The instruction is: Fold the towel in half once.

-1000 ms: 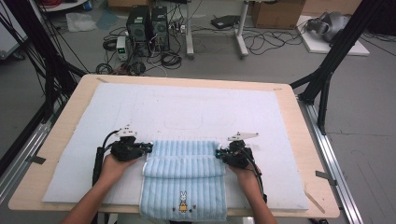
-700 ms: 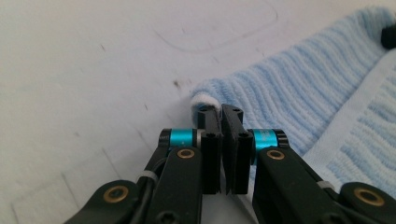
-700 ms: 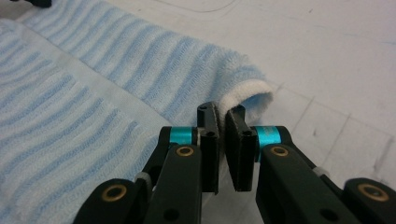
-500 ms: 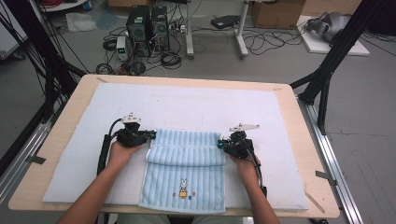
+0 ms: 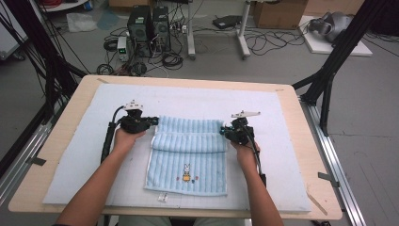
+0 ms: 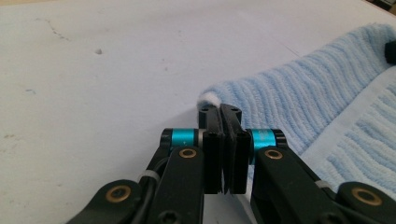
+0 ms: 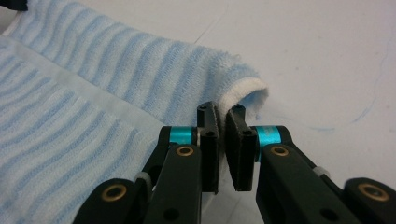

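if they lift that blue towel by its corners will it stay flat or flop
Probably flop: the blue towel already bends into a soft fold between the left claw and right claw. Likely light, since thin corner pinches hold it. The terry ribs probably resist slipping.

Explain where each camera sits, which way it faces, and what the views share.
High view: above the person's side, facing forward and down on the table; forearms, left gripper, right gripper.
Left gripper view: on that gripper, looking along its jaws shut on the towel corner.
Right gripper view: on that gripper, jaws pinching the other corner.
Shared: the blue striped towel on the white mat.
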`<state>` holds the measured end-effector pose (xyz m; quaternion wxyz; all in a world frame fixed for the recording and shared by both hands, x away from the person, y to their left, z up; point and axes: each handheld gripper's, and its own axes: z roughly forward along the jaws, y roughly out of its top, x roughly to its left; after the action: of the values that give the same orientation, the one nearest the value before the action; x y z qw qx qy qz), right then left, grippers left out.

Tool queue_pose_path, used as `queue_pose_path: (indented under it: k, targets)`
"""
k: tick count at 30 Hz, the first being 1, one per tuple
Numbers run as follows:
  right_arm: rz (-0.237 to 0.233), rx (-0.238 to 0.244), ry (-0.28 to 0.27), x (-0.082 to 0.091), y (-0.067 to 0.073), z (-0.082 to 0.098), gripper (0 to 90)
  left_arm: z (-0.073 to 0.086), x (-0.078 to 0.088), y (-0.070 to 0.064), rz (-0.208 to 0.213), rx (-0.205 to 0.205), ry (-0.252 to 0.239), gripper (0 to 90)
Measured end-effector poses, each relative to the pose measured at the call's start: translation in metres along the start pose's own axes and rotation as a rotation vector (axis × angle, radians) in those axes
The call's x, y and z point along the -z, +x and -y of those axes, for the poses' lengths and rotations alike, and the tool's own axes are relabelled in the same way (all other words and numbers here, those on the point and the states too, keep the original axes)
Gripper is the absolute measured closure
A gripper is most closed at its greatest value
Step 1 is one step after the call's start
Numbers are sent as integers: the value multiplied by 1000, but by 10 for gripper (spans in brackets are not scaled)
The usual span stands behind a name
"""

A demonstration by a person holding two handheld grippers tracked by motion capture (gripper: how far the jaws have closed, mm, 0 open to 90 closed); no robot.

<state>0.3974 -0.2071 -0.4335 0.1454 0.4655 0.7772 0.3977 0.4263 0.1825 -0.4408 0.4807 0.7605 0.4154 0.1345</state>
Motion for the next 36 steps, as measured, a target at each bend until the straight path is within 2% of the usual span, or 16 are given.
queue_pose_path:
  k: [2,6,14,15,16,17,19,24,26,29,32,36]
  targets:
    - [13,12,0,-3,-1,-3,845,-1,-2,1,-6,-2,-2,874]
    - [28,6,-8,-8,-5,-6,845,-6,-9,6,-16,-4,0,875]
    - [58,-24,-27,-19,-14,-10,837,-10,-19,9,-36,10,-2,864]
    - [63,-22,-22,-20,-15,-10,802,-9,-19,10,-46,29,1,798]
    - [72,-26,-19,-20,-15,-9,722,-9,-17,12,-45,41,-3,714]
    - [74,-35,-21,-19,-17,-8,667,-10,-15,13,-51,45,-3,673]
    - [71,-62,-29,-15,-19,-8,614,-10,-10,14,-36,59,-15,597]
    - [58,-81,-73,0,-19,-8,546,-9,1,7,21,35,-54,549]
    - [50,-71,-78,6,-18,-6,528,-7,3,4,43,18,-37,536]
    - [40,-69,-70,14,-17,-1,472,-2,5,0,47,-2,-33,541]
    - [31,-73,-37,21,-18,3,425,3,5,-3,57,-10,-8,560]
    - [33,-56,-59,31,-16,6,428,6,2,-6,62,-39,20,594]
